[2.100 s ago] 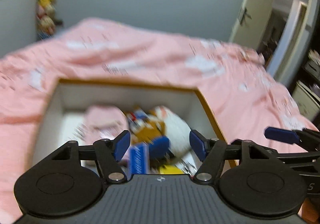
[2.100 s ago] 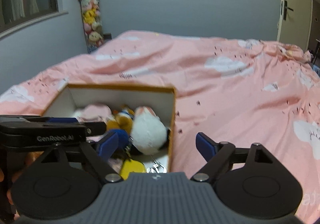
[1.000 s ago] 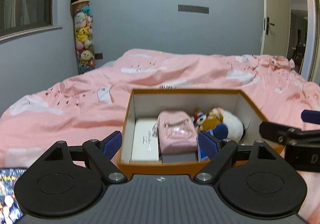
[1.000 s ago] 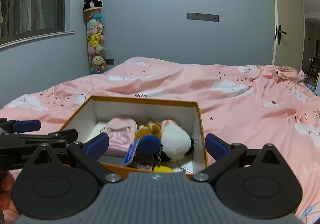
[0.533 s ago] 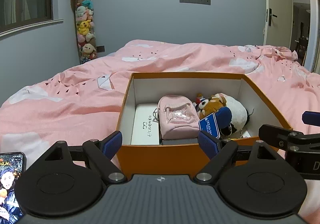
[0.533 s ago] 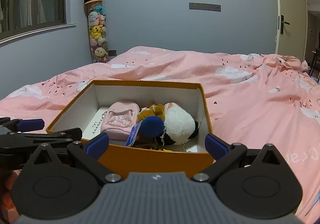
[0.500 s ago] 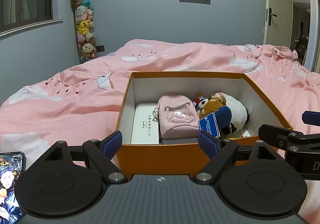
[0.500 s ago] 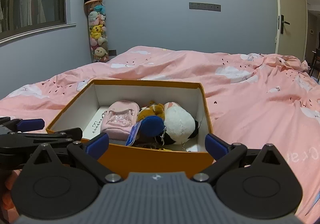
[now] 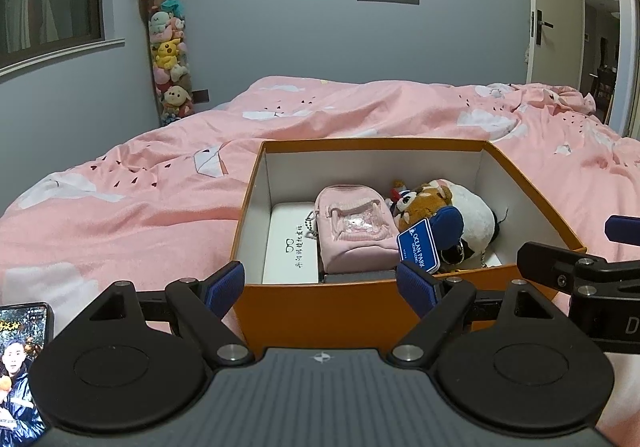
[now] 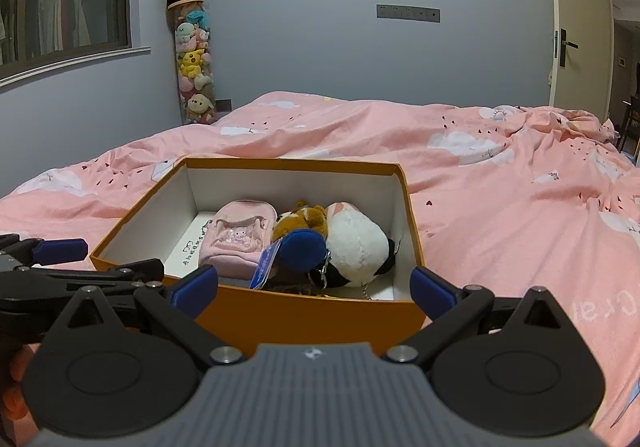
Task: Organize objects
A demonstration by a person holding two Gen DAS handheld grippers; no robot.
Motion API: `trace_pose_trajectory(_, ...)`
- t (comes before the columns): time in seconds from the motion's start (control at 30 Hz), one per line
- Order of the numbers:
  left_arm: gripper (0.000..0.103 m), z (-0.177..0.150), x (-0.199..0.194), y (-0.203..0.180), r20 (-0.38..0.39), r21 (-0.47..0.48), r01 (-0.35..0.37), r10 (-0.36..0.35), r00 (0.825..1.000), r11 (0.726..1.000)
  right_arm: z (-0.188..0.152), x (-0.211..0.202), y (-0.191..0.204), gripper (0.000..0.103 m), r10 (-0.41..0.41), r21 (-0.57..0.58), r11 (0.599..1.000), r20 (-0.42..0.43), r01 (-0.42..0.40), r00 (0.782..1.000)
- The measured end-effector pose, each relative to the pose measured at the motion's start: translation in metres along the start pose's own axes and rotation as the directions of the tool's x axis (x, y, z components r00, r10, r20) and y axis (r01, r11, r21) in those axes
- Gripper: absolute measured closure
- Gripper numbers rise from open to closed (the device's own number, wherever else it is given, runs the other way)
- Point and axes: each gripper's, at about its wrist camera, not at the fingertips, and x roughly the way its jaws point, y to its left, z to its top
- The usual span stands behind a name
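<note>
An orange box (image 9: 360, 317) (image 10: 304, 315) with white inner walls rests on the pink bed. Inside lie a white flat case (image 9: 290, 243), a pink mini backpack (image 9: 354, 233) (image 10: 238, 235), a brown plush with a blue tag (image 9: 426, 207) (image 10: 302, 225) and a white plush (image 9: 474, 213) (image 10: 356, 237). My left gripper (image 9: 320, 285) is open and empty, just in front of the box's near wall. My right gripper (image 10: 314, 287) is open and empty too, at the box's near wall. Each gripper shows at the edge of the other's view.
The pink duvet (image 9: 120, 207) (image 10: 520, 199) spreads all round the box. A phone with a lit screen (image 9: 20, 363) lies at the lower left. A tall column of plush toys (image 9: 168, 43) stands in the corner, and a door (image 10: 580, 27) is on the right.
Both grippers have drawn back and levelled out from above the box, so the whole box now lies ahead. In the last half second almost nothing moved.
</note>
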Motion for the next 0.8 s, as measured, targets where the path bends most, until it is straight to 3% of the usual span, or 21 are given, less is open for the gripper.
trace_pose_trajectory(0.8, 0.004, -0.0010, 0.0013, 0.0006, -0.022, -0.001, -0.005, 0.005, 1.000, 1.000, -0.0034, 0.0006, 0.0027, 0.001, -0.001, 0.001, 1.000, -0.008, 0.001, 1.000)
